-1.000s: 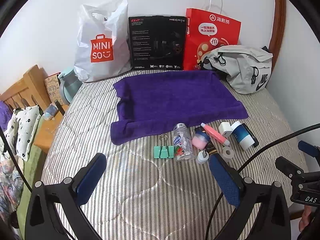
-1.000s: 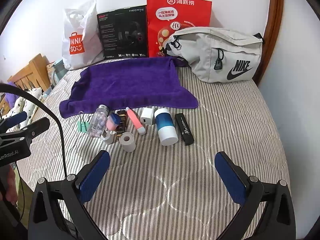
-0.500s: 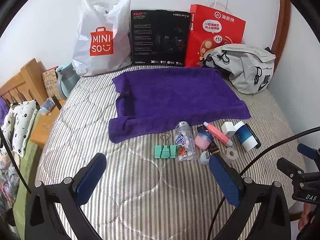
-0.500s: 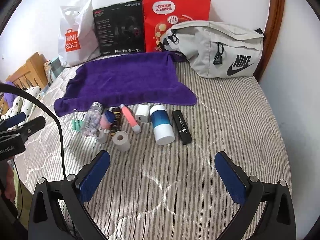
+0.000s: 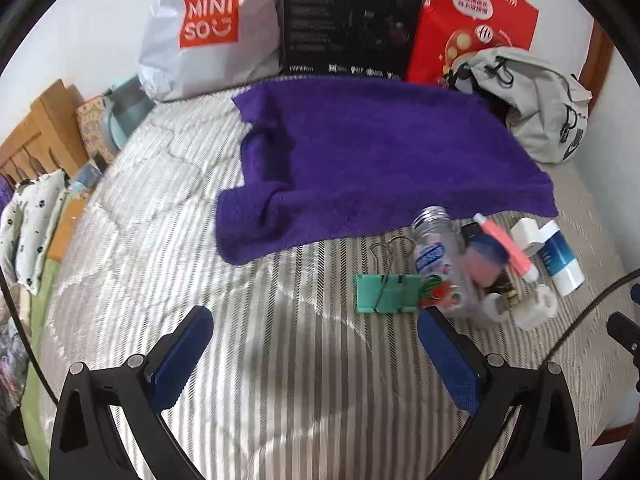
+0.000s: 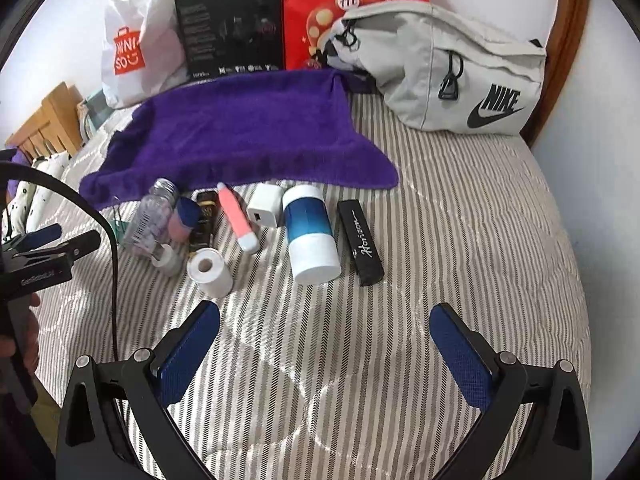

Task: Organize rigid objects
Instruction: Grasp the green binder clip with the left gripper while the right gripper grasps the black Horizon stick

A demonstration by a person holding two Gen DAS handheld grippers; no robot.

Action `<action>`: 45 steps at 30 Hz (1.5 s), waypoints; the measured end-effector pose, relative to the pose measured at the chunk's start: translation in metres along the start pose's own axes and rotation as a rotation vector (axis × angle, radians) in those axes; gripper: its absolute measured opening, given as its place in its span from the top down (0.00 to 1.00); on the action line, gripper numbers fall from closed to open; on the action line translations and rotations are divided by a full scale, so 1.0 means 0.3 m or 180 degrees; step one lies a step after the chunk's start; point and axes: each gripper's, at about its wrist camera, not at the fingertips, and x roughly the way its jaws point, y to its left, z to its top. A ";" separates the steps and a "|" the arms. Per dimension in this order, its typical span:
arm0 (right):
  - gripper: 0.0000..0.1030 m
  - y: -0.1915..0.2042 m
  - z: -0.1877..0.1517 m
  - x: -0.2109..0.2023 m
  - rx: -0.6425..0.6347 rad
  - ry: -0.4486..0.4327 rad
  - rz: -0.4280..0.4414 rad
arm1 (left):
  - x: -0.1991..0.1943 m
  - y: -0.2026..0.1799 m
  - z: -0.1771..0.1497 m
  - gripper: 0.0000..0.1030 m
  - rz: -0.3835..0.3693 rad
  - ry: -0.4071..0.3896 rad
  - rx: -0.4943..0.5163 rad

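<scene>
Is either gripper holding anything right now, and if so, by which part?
Nothing is held. The left gripper and the right gripper are both open above the striped bed, short of the green binder clip and white roll.

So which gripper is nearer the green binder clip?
Left. The left gripper sits just short of the green binder clip, which lies ahead near its right finger. The right gripper is farther, with the clip far off to its left.

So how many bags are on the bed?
3. A white Miniso bag at the back left, a red paper bag in the middle, a grey Nike bag on the right. None seem hidden.
</scene>
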 end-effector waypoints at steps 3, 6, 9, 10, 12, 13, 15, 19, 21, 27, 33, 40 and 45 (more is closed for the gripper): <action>0.00 -0.007 0.007 0.020 -0.0035 0.0052 -0.0064 | 0.042 -0.010 0.006 0.04 -0.0123 0.0011 0.0041; 0.00 -0.011 0.017 0.036 -0.0062 0.0088 -0.0114 | 0.072 -0.031 0.016 0.04 -0.0182 0.0037 0.0077; 0.00 -0.012 0.028 0.055 -0.0062 0.0104 -0.0101 | 0.098 -0.050 0.030 0.04 -0.0222 0.0068 0.0069; 0.00 -0.015 0.033 0.060 -0.0067 0.0103 -0.0112 | 0.105 -0.051 0.033 0.04 -0.0212 0.0075 0.0061; 0.00 -0.024 0.039 0.069 -0.0065 0.0102 -0.0115 | 0.118 -0.058 0.038 0.04 -0.0217 0.0078 0.0023; 0.00 -0.029 0.040 0.075 -0.0060 0.0111 -0.0126 | 0.124 -0.059 0.038 0.04 -0.0218 0.0088 0.0000; 0.00 -0.045 0.041 0.090 -0.0032 0.0142 -0.0146 | 0.141 -0.061 0.034 0.04 -0.0205 0.0109 -0.0017; 0.00 -0.074 0.036 0.110 0.0039 0.0180 -0.0149 | 0.141 -0.078 0.021 0.22 -0.0003 -0.0002 0.0144; 0.00 -0.086 0.033 0.119 0.0064 0.0190 -0.0149 | 0.138 -0.074 0.021 0.27 -0.0025 -0.0028 0.0196; 0.00 -0.133 0.034 0.145 0.0159 0.0198 -0.0144 | 0.119 -0.080 0.023 0.49 -0.0055 -0.0093 0.0278; 0.00 -0.191 0.094 0.179 0.0128 0.0113 -0.0230 | 0.104 -0.098 0.030 0.61 -0.0036 -0.0121 0.0373; 0.10 -0.212 0.141 0.267 -0.0051 0.0154 -0.0062 | 0.103 -0.094 0.035 0.61 -0.0049 -0.0104 0.0353; 0.23 -0.181 0.125 0.322 -0.0337 0.0093 0.0051 | 0.103 -0.093 0.038 0.61 -0.0042 -0.0072 0.0362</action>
